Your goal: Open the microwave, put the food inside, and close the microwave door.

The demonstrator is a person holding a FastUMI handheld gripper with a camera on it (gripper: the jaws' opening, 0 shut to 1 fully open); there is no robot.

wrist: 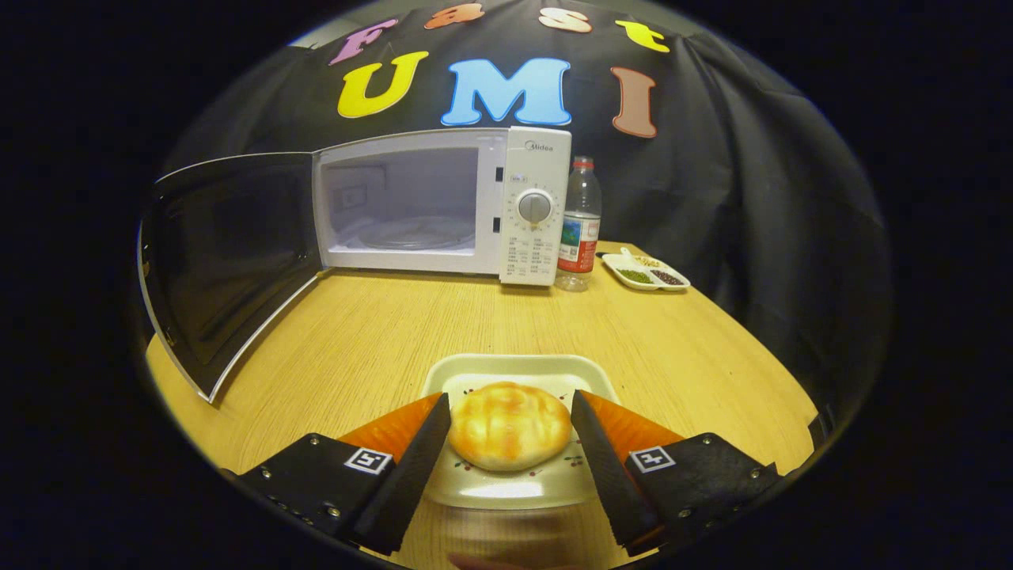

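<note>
— Where does your camera sit?
— On my gripper [510, 412], low above the table [380, 332], close to the plate [514, 368].
— Facing what?
— Straight ahead, across to the open microwave [443, 202] against the far wall.

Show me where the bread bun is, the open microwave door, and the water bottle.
bread bun [509, 425]: gripper view, middle of its golden top, between the gripper fingers.
microwave door [225, 257]: gripper view, centre of its dark inner pane.
water bottle [579, 229]: gripper view, on its label, beside the microwave.
</note>
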